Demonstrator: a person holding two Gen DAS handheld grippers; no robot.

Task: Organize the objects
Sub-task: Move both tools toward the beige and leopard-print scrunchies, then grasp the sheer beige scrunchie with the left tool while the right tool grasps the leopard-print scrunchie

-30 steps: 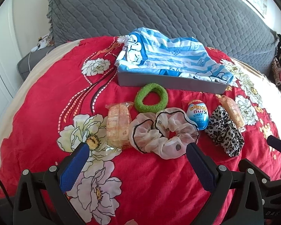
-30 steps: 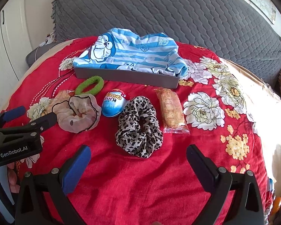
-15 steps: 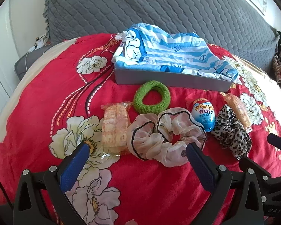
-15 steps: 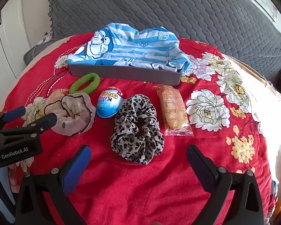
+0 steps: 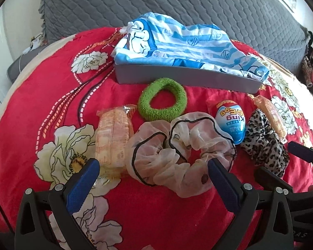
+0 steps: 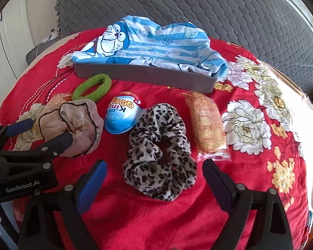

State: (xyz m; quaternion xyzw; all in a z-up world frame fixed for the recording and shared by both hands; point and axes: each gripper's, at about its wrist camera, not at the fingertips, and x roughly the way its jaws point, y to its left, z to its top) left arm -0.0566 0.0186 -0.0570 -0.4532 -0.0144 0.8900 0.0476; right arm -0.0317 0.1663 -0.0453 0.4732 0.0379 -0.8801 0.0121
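Sheer pink scrunchie (image 5: 183,156) between wide-apart left gripper (image 5: 152,173) fingers, leopard scrunchie (image 6: 159,152) just ahead of wide-apart right gripper (image 6: 154,170)

A bedroom in a home.

A bed carries a red blanket (image 5: 41,95) printed with large white flowers, backed by a grey quilted cover (image 5: 156,2) over the headboard or pillows. On the blanket lie household odds and ends: hair scrunchies, wrapped snacks, a toy egg (image 6: 123,115), and a grey tray (image 6: 144,75) draped with blue striped cartoon cloth (image 6: 156,45). White cupboard doors (image 6: 6,41) stand at the side.
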